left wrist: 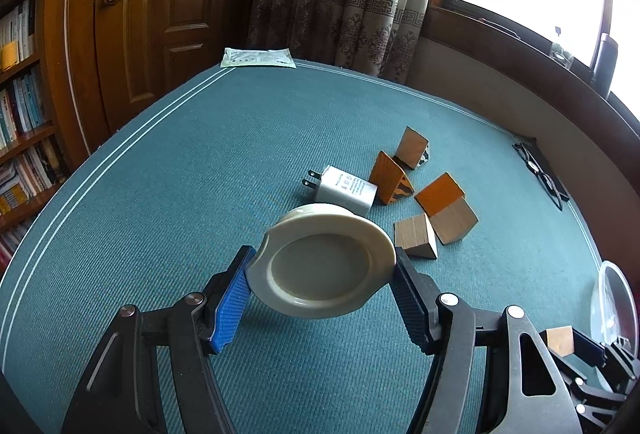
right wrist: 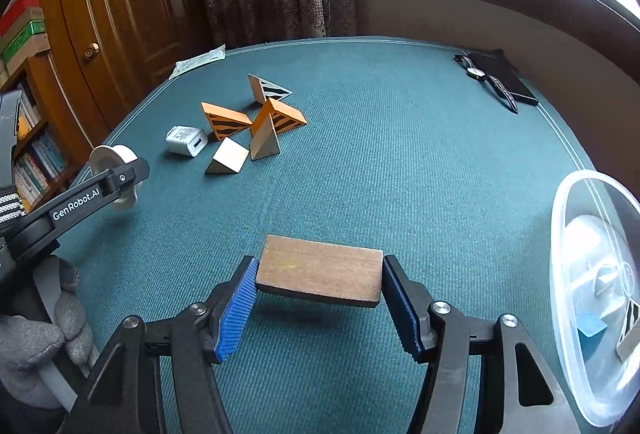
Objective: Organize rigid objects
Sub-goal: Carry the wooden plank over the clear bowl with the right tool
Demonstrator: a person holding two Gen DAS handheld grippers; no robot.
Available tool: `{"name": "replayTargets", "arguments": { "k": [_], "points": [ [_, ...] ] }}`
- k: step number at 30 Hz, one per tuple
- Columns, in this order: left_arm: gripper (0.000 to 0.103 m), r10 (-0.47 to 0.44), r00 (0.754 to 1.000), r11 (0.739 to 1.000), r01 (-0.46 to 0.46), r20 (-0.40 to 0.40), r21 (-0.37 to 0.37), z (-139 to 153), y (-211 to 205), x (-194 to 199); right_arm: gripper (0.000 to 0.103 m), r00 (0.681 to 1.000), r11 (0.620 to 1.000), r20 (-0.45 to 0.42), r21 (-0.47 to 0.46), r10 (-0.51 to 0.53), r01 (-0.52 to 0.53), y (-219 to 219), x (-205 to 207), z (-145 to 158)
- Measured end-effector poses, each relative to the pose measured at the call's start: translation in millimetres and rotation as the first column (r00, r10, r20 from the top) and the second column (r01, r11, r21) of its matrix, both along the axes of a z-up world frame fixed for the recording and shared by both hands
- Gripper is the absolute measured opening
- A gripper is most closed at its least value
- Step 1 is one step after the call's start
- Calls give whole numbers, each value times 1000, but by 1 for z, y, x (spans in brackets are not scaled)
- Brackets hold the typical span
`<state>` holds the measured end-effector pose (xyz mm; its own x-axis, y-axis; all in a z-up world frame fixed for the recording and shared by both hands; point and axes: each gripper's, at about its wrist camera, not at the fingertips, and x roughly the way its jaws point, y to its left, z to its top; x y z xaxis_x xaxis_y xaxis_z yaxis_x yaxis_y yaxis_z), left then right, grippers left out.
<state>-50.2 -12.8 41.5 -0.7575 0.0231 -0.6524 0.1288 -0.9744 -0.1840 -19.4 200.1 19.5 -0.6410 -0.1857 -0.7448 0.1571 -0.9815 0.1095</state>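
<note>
Over the teal table [right wrist: 400, 162] (curtains behind), left gripper [left wrist: 322, 274] clasps a dish [left wrist: 324, 266], right gripper [right wrist: 318, 284] a wooden block [right wrist: 320, 270].

Your two wrist cameras look steeply down along their tongs, close over the teal counter [left wrist: 160, 194]; both share the wooden wedges [right wrist: 256, 122] and the door [left wrist: 160, 14] beyond.

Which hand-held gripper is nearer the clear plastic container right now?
Right. The right hand-held gripper, holding a wooden block, sits just beside the clear plastic container. The left hand-held gripper, gripping a round lid, is farther off.
</note>
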Motion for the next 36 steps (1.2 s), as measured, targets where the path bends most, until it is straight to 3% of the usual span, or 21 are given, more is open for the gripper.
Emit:
{"name": "replayTargets", "arguments": {
  "k": [14, 27, 36],
  "points": [
    [67, -103, 994, 994, 103, -22, -29, 20, 47, 14, 65, 985, 988, -83, -53, -152, 148, 70, 36, 27],
    [67, -181, 981, 983, 178, -62, -54, 43, 87, 25, 65, 923, 933, -138, -66, -361, 355, 149, 71, 36],
    [67, -251, 964, 967, 245, -88, -68, 58, 119, 32, 65, 893, 899, -109, -48, -438, 435, 186, 92, 24]
  ]
}}
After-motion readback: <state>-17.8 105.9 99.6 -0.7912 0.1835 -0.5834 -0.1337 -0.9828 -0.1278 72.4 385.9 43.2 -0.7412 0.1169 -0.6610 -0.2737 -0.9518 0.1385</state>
